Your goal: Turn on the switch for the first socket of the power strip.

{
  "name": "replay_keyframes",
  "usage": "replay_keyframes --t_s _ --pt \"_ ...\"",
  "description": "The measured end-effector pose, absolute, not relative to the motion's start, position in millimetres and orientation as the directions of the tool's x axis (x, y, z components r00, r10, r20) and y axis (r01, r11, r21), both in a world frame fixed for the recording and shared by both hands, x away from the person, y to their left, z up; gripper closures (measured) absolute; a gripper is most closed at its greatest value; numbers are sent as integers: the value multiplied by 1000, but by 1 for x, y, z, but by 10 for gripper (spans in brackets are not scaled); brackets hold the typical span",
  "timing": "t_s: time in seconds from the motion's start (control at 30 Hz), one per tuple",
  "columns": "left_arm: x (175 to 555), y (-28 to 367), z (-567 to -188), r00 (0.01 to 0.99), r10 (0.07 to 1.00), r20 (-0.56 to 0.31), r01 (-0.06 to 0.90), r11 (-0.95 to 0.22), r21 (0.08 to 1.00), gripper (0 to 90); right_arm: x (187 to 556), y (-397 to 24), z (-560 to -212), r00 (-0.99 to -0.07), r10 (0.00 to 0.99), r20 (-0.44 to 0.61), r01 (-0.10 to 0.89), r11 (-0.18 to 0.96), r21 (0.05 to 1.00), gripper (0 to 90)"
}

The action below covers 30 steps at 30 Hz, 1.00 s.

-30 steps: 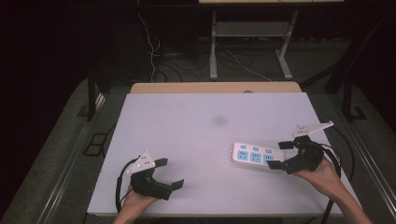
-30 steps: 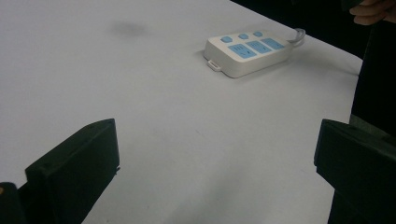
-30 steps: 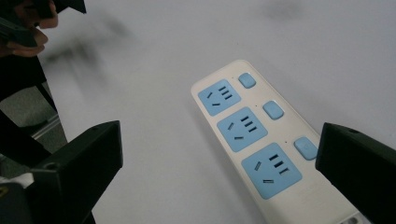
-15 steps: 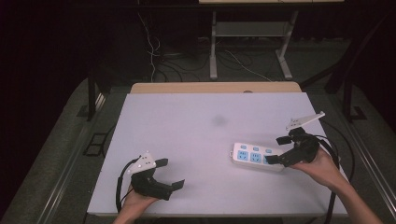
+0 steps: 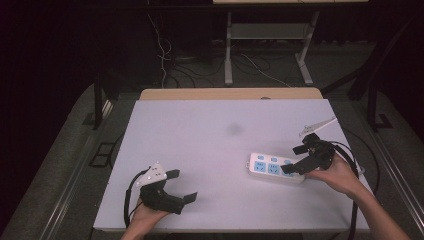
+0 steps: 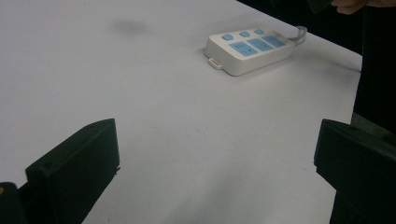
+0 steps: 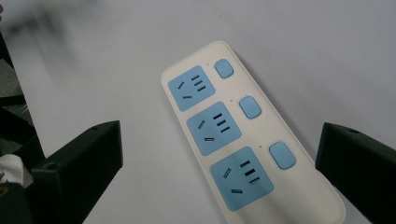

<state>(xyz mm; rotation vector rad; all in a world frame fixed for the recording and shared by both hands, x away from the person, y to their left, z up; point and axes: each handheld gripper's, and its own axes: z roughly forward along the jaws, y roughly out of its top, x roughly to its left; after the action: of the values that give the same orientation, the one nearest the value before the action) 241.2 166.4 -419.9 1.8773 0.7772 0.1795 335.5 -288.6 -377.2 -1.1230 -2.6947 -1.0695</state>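
Observation:
A white power strip (image 5: 274, 168) with three blue sockets and three blue switches lies flat on the right side of the white table (image 5: 210, 150). My right gripper (image 5: 296, 160) hovers over the strip's right end, open, jaws spread wide with nothing between them. In the right gripper view the power strip (image 7: 243, 135) runs diagonally between the two jaws. My left gripper (image 5: 181, 186) rests open near the table's front left edge, held by a hand. In the left gripper view the power strip (image 6: 250, 48) lies far ahead at the upper right.
A faint dark smudge (image 5: 234, 129) marks the table's middle. A cable (image 6: 299, 32) leaves the strip's far end toward the table's right edge. Beyond the table stand metal stand legs (image 5: 227, 50) and loose cables on a dark floor.
My right gripper has moved left and forward over the power strip's right end and tilted down over it. The left gripper has stayed in place.

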Motion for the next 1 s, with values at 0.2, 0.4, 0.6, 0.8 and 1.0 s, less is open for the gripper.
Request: replay_keyframes --t_s 0.2,0.4,0.6,0.8,1.0 --pt "241 166 -420 782 586 -214 425 -250 870 0 339 -296 -378 -740 621 257 630 507 588 229" --pt "241 164 -420 785 584 -208 422 -258 869 0 343 -302 -378 -735 631 250 628 492 604 381" --pt "241 165 -420 785 584 -207 421 -257 870 0 348 -305 -381 -727 636 257 633 478 608 508" --pt "241 164 -420 786 583 -207 422 -260 868 0 352 -309 -383 -729 626 278 638 475 606 625" --pt "242 164 -420 786 583 -206 421 -261 869 0 357 -314 -387 -726 614 309 651 469 597 788"
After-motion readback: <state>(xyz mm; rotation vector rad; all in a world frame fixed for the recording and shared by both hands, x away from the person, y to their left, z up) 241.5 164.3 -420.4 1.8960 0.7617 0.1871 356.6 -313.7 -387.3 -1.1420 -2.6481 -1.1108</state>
